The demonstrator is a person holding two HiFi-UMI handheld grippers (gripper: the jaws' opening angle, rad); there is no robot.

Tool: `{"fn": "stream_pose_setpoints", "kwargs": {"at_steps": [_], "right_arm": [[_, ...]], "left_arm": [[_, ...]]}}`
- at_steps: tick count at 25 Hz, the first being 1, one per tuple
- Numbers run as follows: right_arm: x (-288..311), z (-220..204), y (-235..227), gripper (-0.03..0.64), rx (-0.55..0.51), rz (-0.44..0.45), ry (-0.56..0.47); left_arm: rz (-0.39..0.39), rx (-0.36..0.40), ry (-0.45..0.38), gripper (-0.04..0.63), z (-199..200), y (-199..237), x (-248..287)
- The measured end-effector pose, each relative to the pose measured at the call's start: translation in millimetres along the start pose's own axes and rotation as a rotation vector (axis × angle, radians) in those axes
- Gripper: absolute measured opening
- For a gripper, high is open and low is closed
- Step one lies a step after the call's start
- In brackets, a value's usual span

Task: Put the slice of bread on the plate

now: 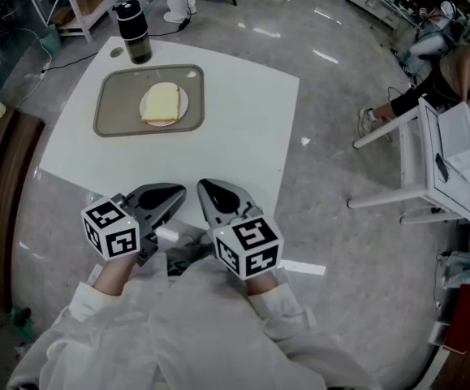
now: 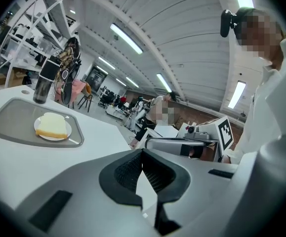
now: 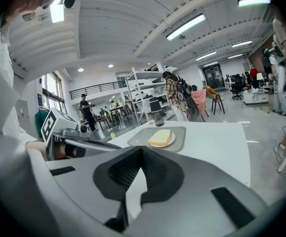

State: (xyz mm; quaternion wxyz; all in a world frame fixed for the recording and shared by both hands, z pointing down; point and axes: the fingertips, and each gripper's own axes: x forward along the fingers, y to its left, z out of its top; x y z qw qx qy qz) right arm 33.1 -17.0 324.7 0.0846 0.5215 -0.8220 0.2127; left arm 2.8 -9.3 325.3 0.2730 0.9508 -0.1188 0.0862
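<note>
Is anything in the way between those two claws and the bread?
Nothing visible: only bare table lies between the left gripper, right gripper and the bread, already on its plate. The bottle stands beyond.

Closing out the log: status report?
Left gripper, right gripper shut, empty. Bread slice on plate, in tray. Black bottle beside tray, nothing blocking.

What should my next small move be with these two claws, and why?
Probably none, or just set the claws down: the slice of bread already lies on the plate, which sits in the tray. The left claw and right claw are both shut and empty, at the table's near edge, well short of the tray.
</note>
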Motion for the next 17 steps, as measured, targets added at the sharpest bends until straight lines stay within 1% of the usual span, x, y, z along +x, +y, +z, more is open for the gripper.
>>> {"fn": "stream_pose_setpoints", "kwargs": {"at_steps": [9, 13, 17], "right_arm": [[3.8, -1.2, 5.6, 0.014, -0.048, -0.009, 0.03], [6.1, -0.7, 9.7, 0.014, -0.049, -0.004, 0.05], [6.5, -2.1, 15.9, 0.014, -0.048, -0.003, 0.068]], "left_arm": [[-0.03, -0.005, -0.014, 0.009, 0.9, 0.4, 1.4], [-0.008, -0.003, -0.031, 0.009, 6.1, 4.6, -3.7], [0.0, -0.01, -0.024, 0.009, 6.5, 6.9, -8.6]]}}
